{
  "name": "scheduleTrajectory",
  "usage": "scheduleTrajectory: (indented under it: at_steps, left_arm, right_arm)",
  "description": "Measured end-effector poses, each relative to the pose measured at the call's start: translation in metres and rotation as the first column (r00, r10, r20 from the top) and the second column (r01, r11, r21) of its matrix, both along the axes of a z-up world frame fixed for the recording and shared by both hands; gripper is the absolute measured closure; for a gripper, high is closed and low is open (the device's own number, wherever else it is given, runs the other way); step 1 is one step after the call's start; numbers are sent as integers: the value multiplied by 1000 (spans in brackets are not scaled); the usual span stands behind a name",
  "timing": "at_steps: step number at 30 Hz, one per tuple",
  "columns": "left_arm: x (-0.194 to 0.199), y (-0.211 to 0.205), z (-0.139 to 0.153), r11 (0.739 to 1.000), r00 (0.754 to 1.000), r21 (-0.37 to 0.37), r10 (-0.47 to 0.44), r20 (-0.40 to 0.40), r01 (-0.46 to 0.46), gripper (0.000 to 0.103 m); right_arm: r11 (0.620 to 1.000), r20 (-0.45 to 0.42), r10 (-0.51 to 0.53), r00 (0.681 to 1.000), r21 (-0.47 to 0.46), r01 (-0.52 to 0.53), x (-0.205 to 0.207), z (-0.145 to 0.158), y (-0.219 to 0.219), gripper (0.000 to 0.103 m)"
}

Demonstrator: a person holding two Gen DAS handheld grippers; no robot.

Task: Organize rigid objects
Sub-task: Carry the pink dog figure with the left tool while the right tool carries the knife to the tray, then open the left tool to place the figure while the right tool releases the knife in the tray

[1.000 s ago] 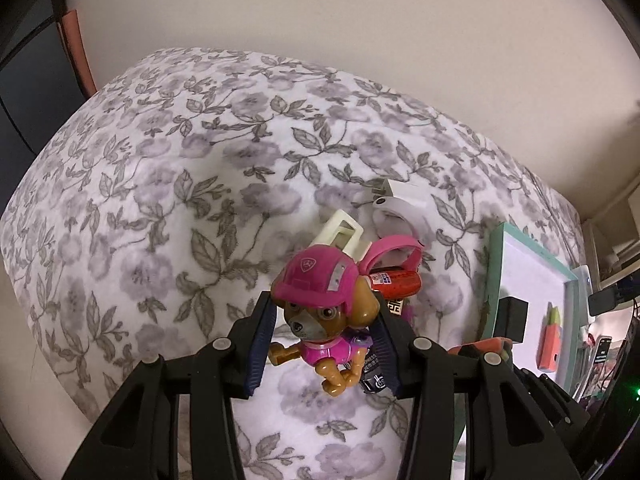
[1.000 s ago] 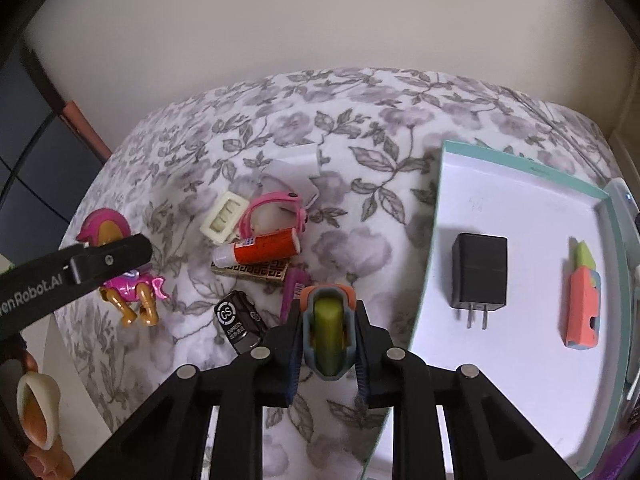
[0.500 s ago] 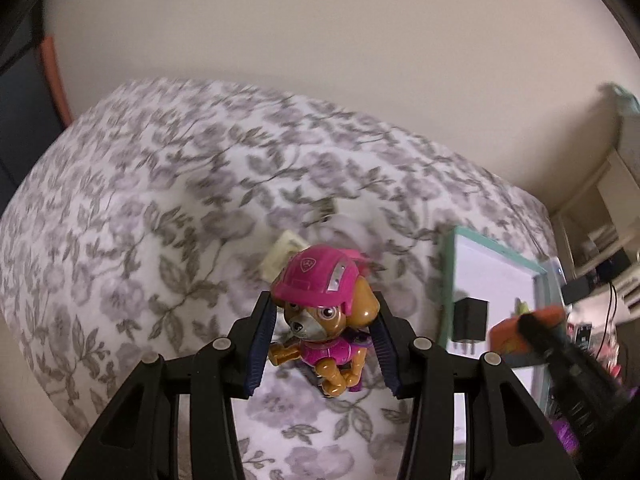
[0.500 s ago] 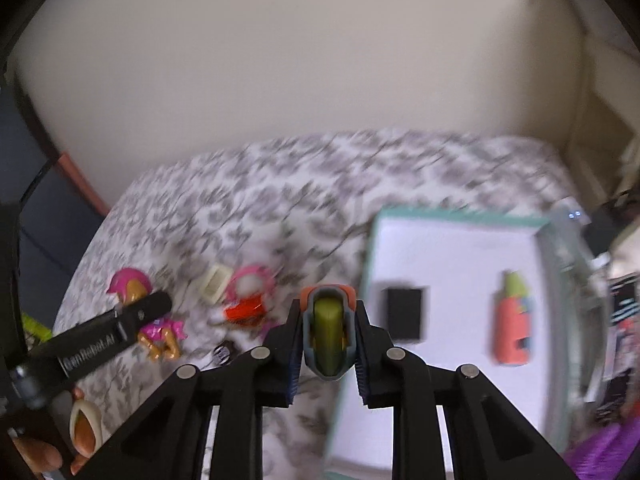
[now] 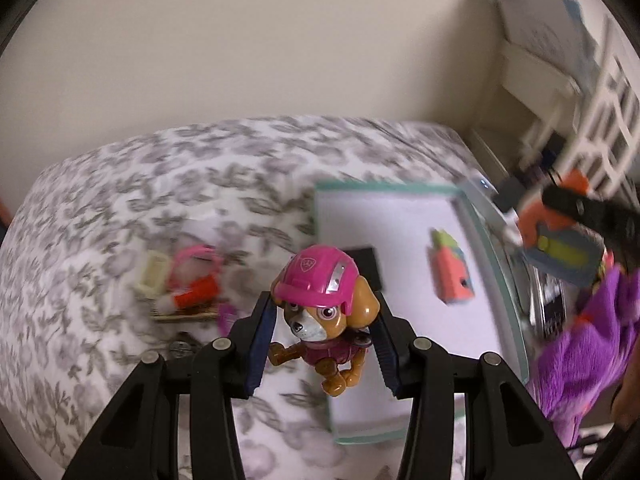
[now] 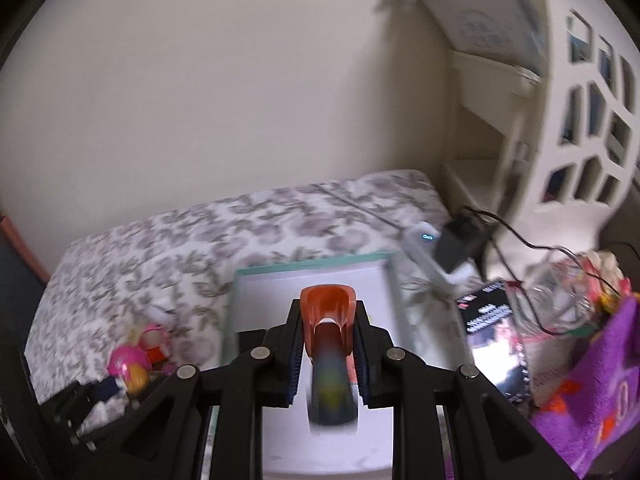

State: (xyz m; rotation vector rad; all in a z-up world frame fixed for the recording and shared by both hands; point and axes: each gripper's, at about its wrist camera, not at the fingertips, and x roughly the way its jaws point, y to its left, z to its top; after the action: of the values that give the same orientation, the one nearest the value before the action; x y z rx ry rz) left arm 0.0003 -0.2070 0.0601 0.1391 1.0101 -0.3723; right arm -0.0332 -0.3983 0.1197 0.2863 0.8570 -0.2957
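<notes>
My left gripper (image 5: 320, 344) is shut on a toy puppy with a pink helmet (image 5: 320, 312) and holds it above the near left edge of the teal-rimmed white tray (image 5: 400, 196). In the tray lie a black charger (image 5: 366, 262) and an orange carrot toy (image 5: 450, 272). My right gripper (image 6: 326, 354) is shut on an orange and grey toy with a green wheel (image 6: 330, 336), held over the tray (image 6: 312, 266); it also shows in the left wrist view (image 5: 560, 240). The puppy shows at the left of the right wrist view (image 6: 130, 366).
Loose items lie on the floral bedspread (image 5: 120, 208): a cream clip (image 5: 154, 272), a pink band (image 5: 198, 258), a red tube (image 5: 196, 294). Right of the tray are a white device with cables (image 6: 432, 252), a magazine (image 6: 496, 332), purple cloth (image 5: 588, 344) and a white shelf (image 6: 560, 100).
Both grippers have swung right, toward the tray, each still gripping its toy. The right gripper now hangs over the tray; the left one has reached its near left edge.
</notes>
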Motion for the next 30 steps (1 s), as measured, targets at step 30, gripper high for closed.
scheduleTrajectory:
  at_steps: [30]
  left_arm:
    - [2, -46, -76, 994, 983, 65, -79, -166, 91, 55]
  right_arm:
    - [992, -308, 87, 947, 114, -54, 24, -109, 6, 79]
